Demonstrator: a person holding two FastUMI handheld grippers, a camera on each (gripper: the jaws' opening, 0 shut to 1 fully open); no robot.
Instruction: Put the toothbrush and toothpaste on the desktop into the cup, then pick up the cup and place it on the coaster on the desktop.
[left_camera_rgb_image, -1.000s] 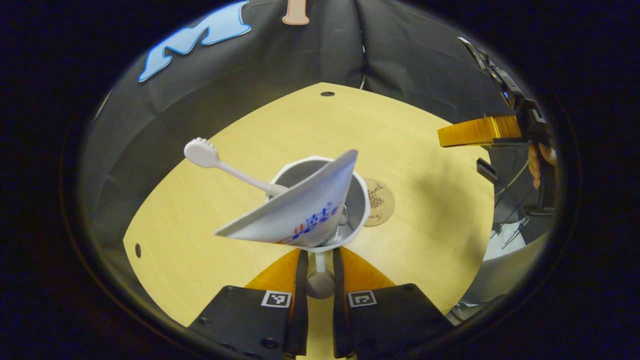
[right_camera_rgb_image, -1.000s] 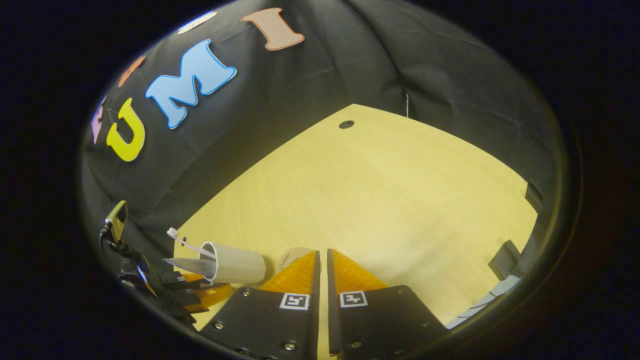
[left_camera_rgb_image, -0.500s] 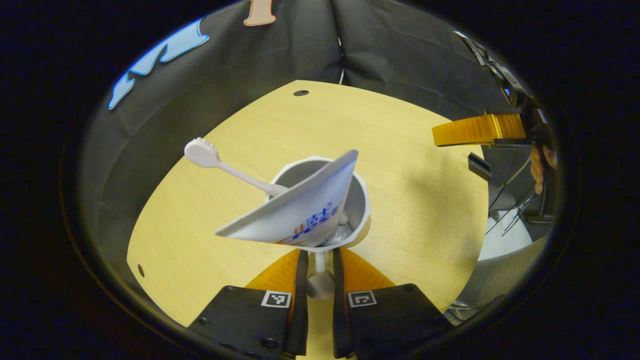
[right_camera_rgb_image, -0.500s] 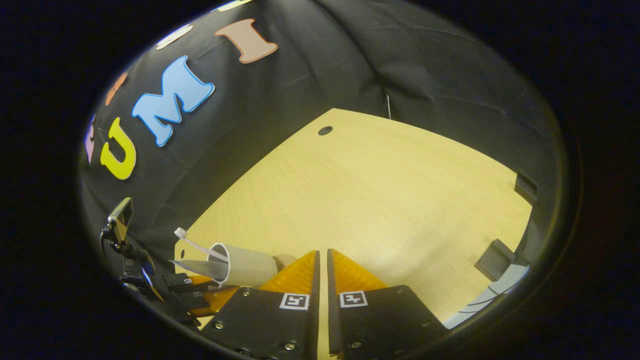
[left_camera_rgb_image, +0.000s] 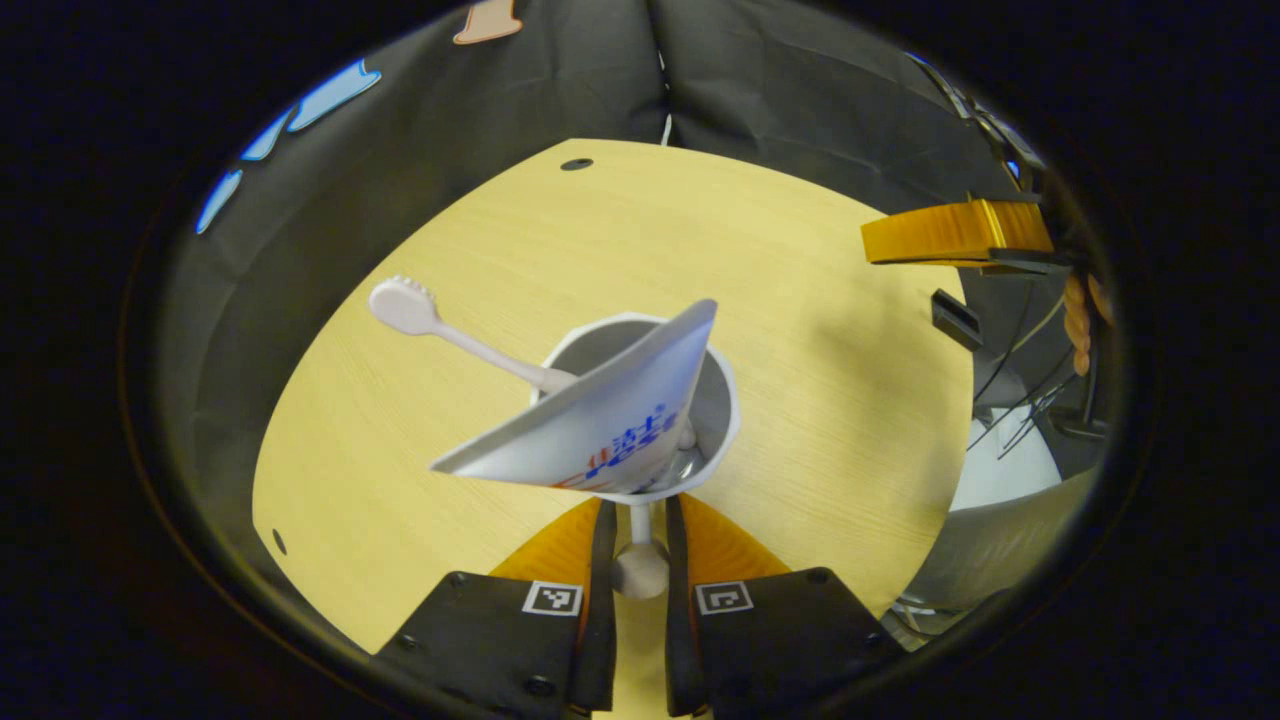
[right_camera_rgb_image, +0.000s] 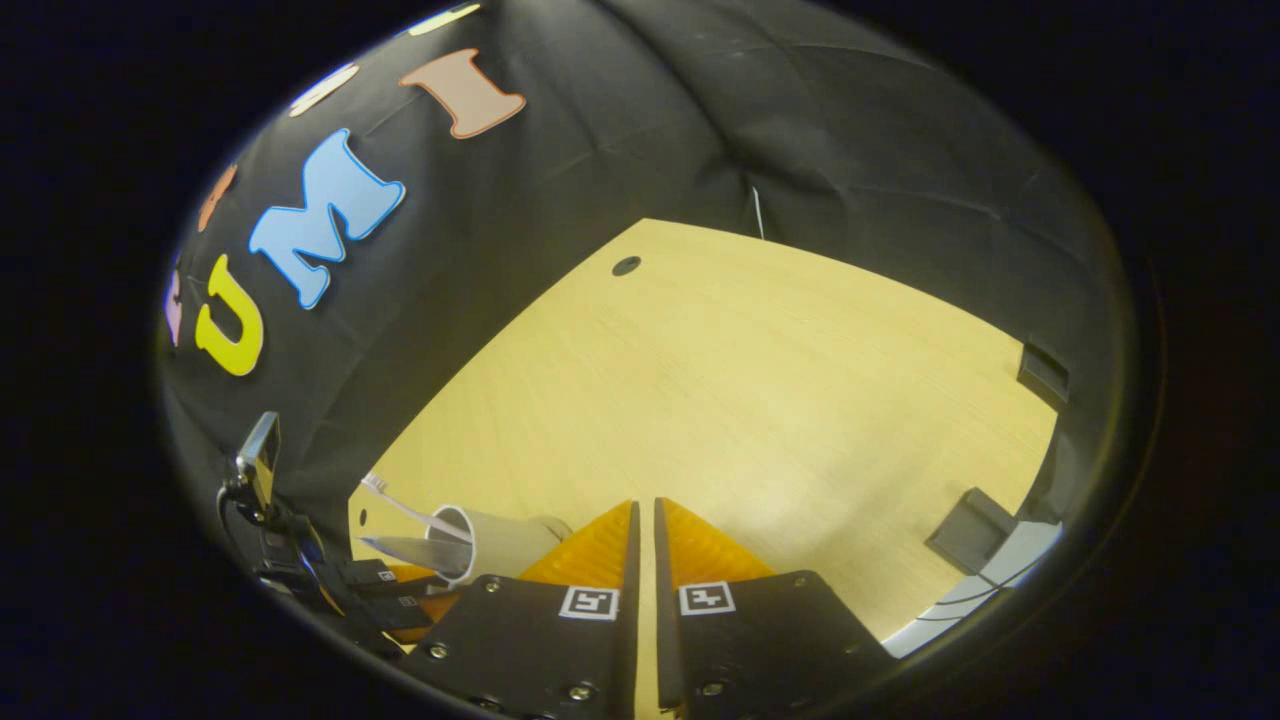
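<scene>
Left gripper view. Left gripper (left_camera_rgb_image: 636, 525): two orange fingers (left_camera_rgb_image: 560, 545) under black plates with square markers, clenched on the handle (left_camera_rgb_image: 640, 562) of the white cup (left_camera_rgb_image: 715, 415), one finger on each side of it. The cup sits just beyond the fingertips with its mouth toward the camera, over the wooden desktop (left_camera_rgb_image: 480, 250). Toothpaste (left_camera_rgb_image: 600, 425): a white tube with blue and red print, standing in the cup, its flat crimped end fanning out over the near rim and pointing up and left. Toothbrush (left_camera_rgb_image: 450, 335): white, handle down in the cup behind the tube, bristle head out past the left rim. Whether the cup rests on anything or is held clear of the desktop cannot be told from here, as its base is hidden. Right gripper (left_camera_rgb_image: 955, 240): orange finger seen side-on at the right edge, above the desktop's far right, well apart from the cup. A small black block (left_camera_rgb_image: 955, 318) lies just below it.

Right gripper view. Right gripper (right_camera_rgb_image: 644, 530): orange fingers drawn together with a thin slit between them, grasping nothing, above bare desktop (right_camera_rgb_image: 780, 380). Cup (right_camera_rgb_image: 495, 545): at lower left, just beside the left finger, with toothbrush (right_camera_rgb_image: 400, 503) and toothpaste (right_camera_rgb_image: 410, 550) sticking out toward the left gripper (right_camera_rgb_image: 390, 590), whose black parts sit at the far lower left.
</scene>
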